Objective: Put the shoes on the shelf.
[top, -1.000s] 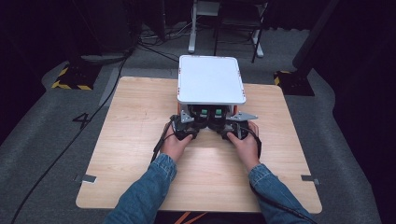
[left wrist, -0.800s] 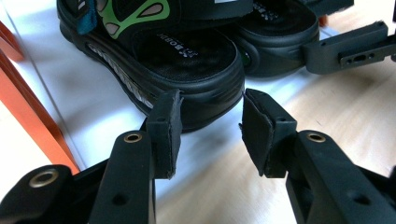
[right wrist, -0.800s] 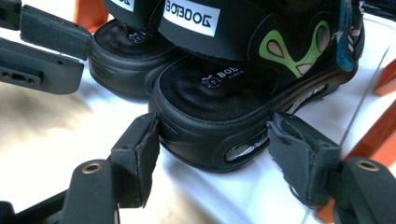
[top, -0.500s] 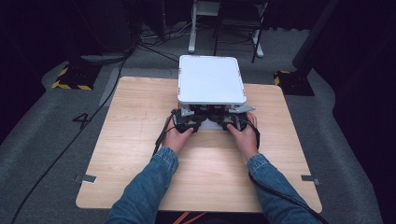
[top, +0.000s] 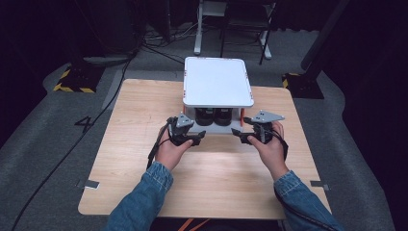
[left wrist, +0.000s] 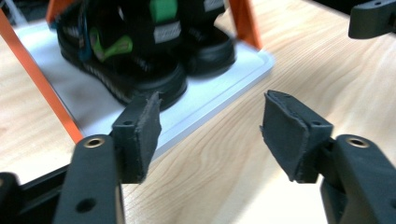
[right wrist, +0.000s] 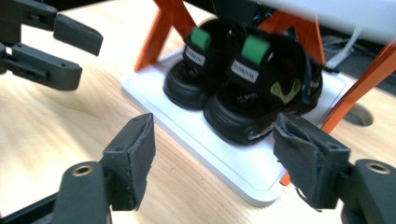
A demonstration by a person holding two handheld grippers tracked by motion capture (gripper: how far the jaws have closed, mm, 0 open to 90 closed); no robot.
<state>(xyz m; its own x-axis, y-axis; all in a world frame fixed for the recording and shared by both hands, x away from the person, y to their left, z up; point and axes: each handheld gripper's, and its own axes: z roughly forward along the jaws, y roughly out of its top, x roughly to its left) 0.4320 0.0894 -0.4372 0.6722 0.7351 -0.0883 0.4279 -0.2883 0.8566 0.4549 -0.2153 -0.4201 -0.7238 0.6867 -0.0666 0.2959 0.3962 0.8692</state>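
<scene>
A pair of black sandals [top: 214, 116] with green straps stands on the lower white shelf [top: 222, 130] of a small rack with orange legs and a white top [top: 217, 82]. My left gripper [top: 199, 138] is open just in front of the shelf's left part; in the left gripper view it [left wrist: 210, 135] holds nothing, with the sandals [left wrist: 140, 46] beyond its left jaw. My right gripper [top: 238, 135] is open at the shelf's right front. In the right gripper view it [right wrist: 215, 158] is empty, and the sandals [right wrist: 243, 79] sit just beyond its jaws.
The rack stands at the far middle of a wooden table [top: 144, 110], whose near half is bare wood. Grey floor with cables and a chair base lies beyond. The left gripper [right wrist: 88, 60] shows at the right gripper view's upper left.
Both grippers first pushed in close together at the sandals, then drew back a little toward the person and spread apart. The sandals and rack have not moved.
</scene>
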